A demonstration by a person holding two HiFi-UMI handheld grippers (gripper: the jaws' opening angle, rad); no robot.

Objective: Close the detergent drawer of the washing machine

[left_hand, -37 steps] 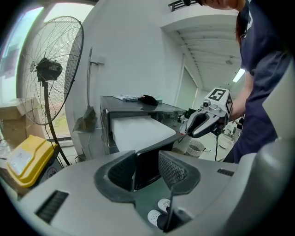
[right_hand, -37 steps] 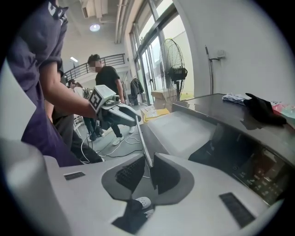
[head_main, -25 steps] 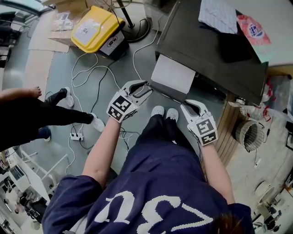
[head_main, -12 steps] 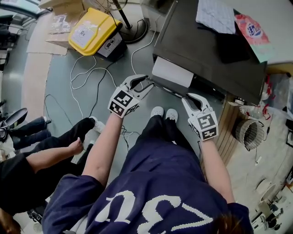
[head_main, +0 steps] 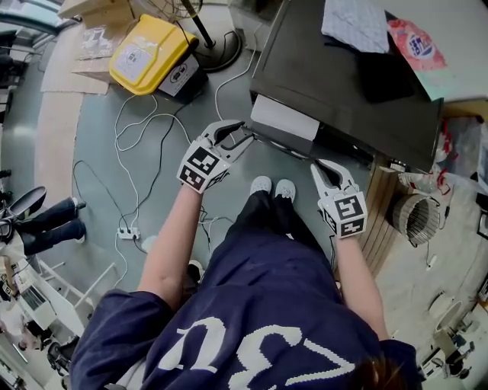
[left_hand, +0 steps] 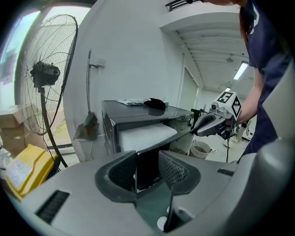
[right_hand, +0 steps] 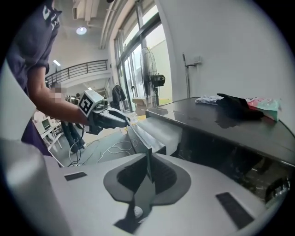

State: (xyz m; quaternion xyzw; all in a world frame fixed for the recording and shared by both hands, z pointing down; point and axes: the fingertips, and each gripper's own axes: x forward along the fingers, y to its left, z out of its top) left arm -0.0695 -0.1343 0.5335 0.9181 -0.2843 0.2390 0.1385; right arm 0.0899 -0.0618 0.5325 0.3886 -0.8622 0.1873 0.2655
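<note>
The dark washing machine (head_main: 343, 84) stands at the upper right of the head view. Its white detergent drawer (head_main: 286, 116) sticks out toward me, ending in a dark front panel (head_main: 286, 148). My left gripper (head_main: 242, 135) is at the panel's left end, and that end fills the gap between its jaws (left_hand: 147, 168). My right gripper (head_main: 322, 165) is at the panel's right end. Its jaws are closing, and the panel's thin edge (right_hand: 148, 161) sits pinched between its pads (right_hand: 148, 177). Each gripper view shows the other gripper at the far end of the panel.
A yellow case (head_main: 145, 49), a fan base (head_main: 225, 49), white cables (head_main: 145, 129) and a power strip (head_main: 126, 231) lie on the floor at left. A bystander's legs (head_main: 46, 217) are at the far left. Cloth (head_main: 358, 23) lies on the machine; a wire basket (head_main: 415, 221) stands right.
The drawer sticks out less than before, and both grippers have moved with its front panel toward the machine. The bystander at the left has drawn back toward the frame's edge.
</note>
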